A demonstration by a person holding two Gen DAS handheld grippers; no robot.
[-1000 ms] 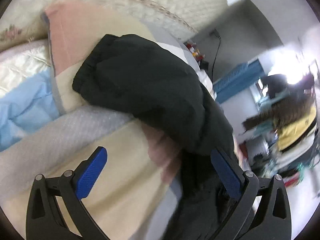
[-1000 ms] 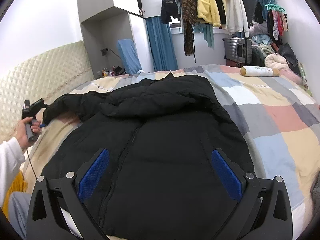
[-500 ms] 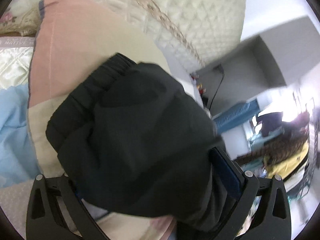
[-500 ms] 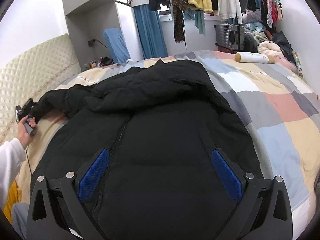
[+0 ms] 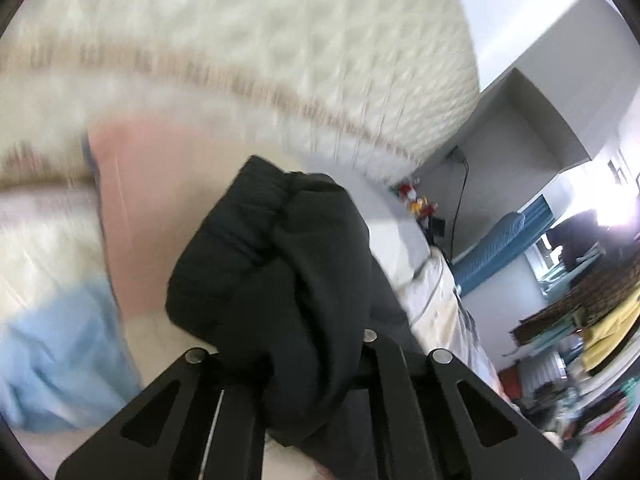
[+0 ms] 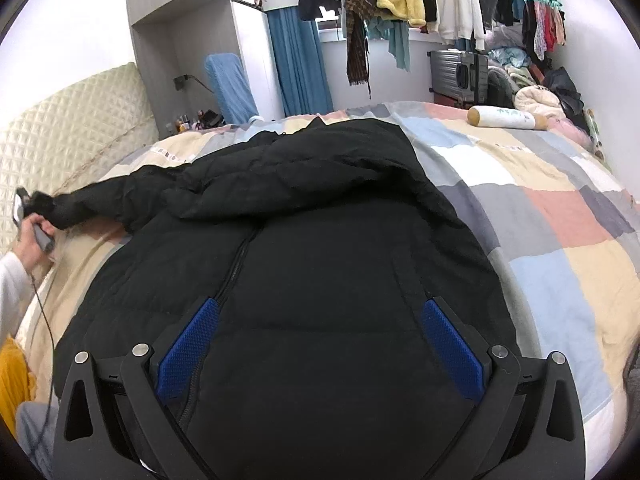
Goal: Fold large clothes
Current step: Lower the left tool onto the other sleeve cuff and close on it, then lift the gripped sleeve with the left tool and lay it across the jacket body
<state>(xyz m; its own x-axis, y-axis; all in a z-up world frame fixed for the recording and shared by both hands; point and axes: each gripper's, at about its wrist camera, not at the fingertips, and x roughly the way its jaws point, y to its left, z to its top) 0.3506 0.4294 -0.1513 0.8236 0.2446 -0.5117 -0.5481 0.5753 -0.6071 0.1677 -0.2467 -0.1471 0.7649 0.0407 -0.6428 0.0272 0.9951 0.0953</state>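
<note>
Bed (image 6: 560, 216), patchwork quilt: black jacket (image 6: 320, 260) spread flat, one sleeve (image 5: 280, 272) reaching the headboard edge. Left gripper (image 5: 280, 364) fingers clamped on sleeve; right gripper (image 6: 320, 352) fingers wide above jacket.

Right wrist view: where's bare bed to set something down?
Bare patchwork quilt lies between the black puffer jacket and the cylindrical white bolster. A narrower cream strip runs between the jacket and the quilted cream headboard, where the left gripper clamps the black sleeve. The middle is covered.
</note>
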